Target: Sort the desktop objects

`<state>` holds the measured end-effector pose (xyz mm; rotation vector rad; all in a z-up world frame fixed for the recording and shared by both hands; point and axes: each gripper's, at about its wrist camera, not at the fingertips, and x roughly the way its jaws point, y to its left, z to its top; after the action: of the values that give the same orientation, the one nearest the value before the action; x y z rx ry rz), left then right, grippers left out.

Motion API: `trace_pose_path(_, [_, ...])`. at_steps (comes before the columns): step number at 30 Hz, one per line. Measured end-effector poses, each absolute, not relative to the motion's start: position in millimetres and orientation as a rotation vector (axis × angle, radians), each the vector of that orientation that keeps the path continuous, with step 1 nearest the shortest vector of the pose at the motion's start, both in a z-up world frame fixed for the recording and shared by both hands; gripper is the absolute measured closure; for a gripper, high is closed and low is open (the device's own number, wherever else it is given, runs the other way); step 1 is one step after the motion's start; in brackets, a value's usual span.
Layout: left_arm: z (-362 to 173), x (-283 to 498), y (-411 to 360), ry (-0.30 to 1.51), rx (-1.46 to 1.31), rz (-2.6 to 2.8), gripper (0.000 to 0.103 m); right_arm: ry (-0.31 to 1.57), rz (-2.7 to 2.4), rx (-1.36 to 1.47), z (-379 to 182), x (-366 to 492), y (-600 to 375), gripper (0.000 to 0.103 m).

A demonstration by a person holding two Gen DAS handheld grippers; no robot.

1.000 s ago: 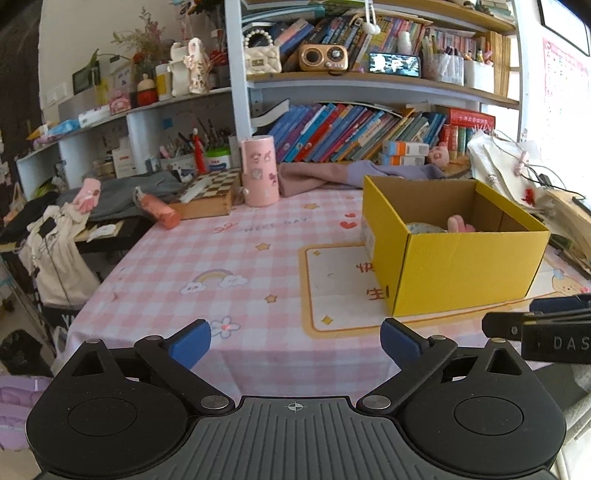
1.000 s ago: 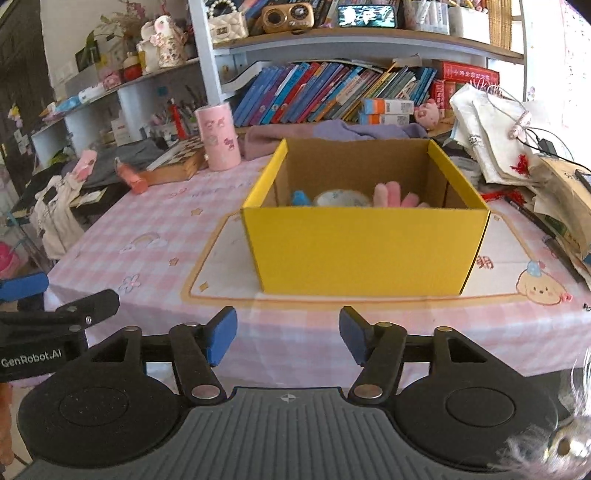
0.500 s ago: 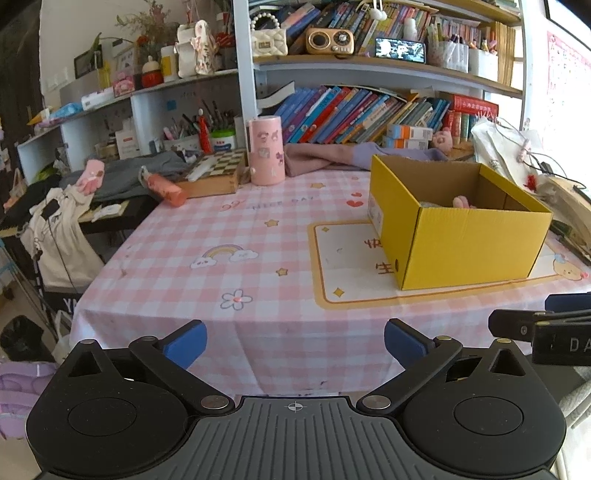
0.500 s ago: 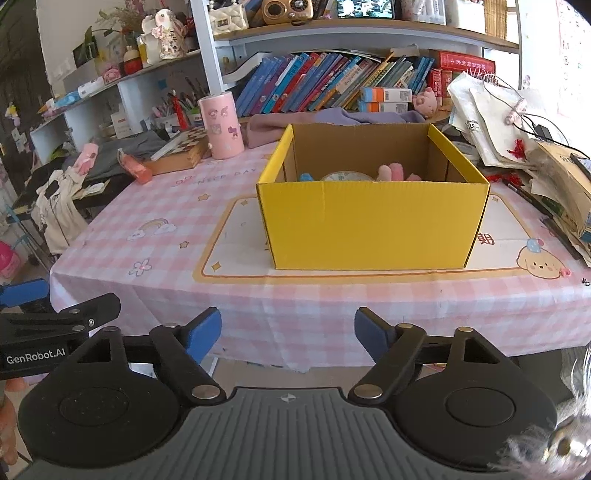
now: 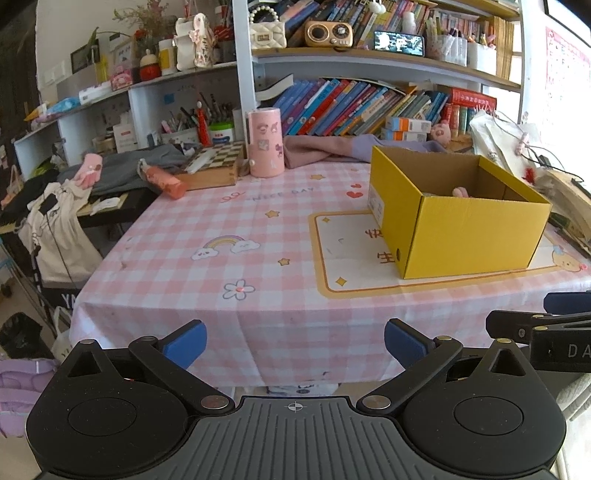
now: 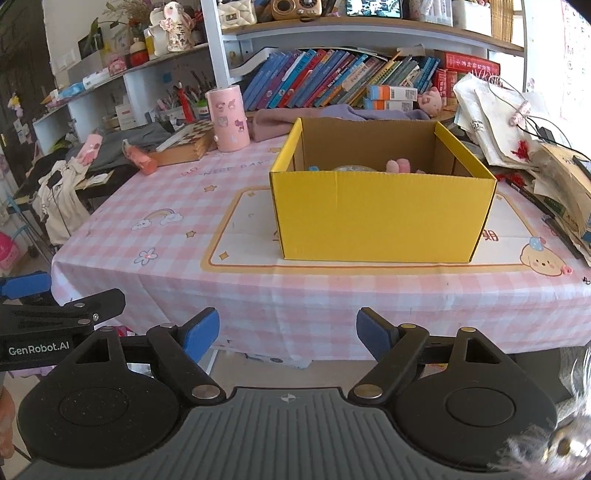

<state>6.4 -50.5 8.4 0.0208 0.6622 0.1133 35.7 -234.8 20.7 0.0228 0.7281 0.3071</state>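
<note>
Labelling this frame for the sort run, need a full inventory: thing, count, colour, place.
box: 1, yellow cardboard, open top, on the printed mat, table's right half
pink item: 1, pink, inside the box; kind unclear
tablecloth: 1, pink-white check, covers the table
cylinder canister: 1, pink with stickers, upright at the table's far edge
chessboard case: 1, wood with checks, left of the canister
bottle: 1, orange-pink, lying at the far left corner
books: many, mostly blue and red, shelf behind the table
radio: 1, tan, upper shelf
left tool: 1, black with blue pads, open, empty, short of the table
right tool: 1, same colours, open, empty, facing the box
</note>
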Motion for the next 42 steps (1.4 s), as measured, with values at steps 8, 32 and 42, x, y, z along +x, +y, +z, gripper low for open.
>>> trace_pose_path(8, [7, 6, -48, 0.673, 0.022, 0.116, 0.0, 0.725, 0.313, 0.016, 22, 33, -230, 0.022])
trace_pose_path(32, [11, 5, -45, 0.654, 0.042, 0.11, 0.0, 0.719, 0.319, -0.006, 25, 34, -222, 0.021])
trace_pose_path(42, [9, 7, -46, 0.665, 0.041, 0.102, 0.0, 0.721, 0.319, -0.007, 24, 35, -221, 0.02])
